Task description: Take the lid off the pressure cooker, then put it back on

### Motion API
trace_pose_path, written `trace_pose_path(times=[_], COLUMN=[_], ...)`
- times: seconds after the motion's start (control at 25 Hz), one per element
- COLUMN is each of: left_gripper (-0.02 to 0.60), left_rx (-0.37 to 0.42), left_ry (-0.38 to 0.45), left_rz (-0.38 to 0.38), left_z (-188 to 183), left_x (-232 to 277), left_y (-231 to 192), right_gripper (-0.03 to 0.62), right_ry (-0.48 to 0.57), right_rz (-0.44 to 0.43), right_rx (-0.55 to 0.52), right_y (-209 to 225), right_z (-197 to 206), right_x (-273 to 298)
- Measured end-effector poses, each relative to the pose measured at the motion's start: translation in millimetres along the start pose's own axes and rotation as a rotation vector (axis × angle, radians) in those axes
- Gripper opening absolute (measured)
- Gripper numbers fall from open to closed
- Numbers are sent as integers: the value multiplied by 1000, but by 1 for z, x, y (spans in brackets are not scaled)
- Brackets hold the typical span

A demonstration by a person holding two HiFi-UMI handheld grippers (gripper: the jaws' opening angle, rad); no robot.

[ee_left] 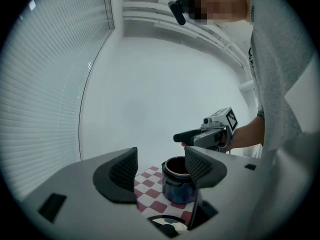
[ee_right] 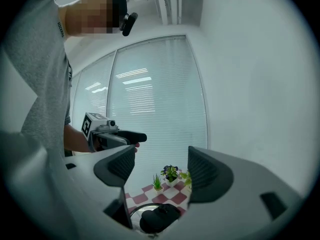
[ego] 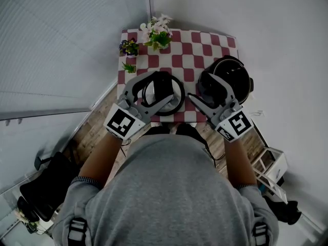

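Grey sweatshirt (ego: 169, 188) fills the foreground, with both arms out over the table. Off the cooker, the lid (ego: 176, 88) lies flat on the checked cloth (ego: 205, 45), just beside the open pot (ego: 230, 76), to its left. It looks stiff, part glass and probably weighty, with a slick rim; the black knob (ee_right: 159, 218) seems the best hold. The left gripper (ee_left: 160, 168) hangs above the lid and the right gripper (ee_right: 161, 168) above the pot, both with jaws wide and empty. The lid's rim is partly covered or cut off in every view, so no locking lugs can be made out.
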State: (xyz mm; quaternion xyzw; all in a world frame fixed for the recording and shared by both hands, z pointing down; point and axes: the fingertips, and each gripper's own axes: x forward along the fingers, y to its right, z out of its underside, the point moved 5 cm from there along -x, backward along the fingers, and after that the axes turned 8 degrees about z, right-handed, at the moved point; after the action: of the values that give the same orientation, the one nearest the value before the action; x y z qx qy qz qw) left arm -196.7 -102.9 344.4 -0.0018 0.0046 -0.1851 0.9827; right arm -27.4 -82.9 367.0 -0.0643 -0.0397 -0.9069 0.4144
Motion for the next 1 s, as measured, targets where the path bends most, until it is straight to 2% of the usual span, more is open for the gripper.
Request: trace_pose_path(times=[0.32, 0.44, 0.64, 0.88, 1.0], left_gripper=[316, 316, 316, 316, 316], left_rx=[8, 14, -25, -5, -34], left_ry=[-39, -84, -174, -305, -348], left_rz=[-17, -13, -16, 20, 28], left_z=[12, 35, 78, 125, 146], left_x=[1, 1, -4, -4, -3], left_y=[-5, -8, -12, -9, -9], right_gripper=[345, 345, 347, 345, 344], right_ry=[-39, -101, -188, -299, -355], right_rz=[-24, -46, -109, -162, -201], right_rx=[-3, -22, -41, -72, -97], right_y=[4, 2, -8, -20, -26], right_z=[14, 36, 67, 98, 118], right_x=[10, 19, 35, 55, 64])
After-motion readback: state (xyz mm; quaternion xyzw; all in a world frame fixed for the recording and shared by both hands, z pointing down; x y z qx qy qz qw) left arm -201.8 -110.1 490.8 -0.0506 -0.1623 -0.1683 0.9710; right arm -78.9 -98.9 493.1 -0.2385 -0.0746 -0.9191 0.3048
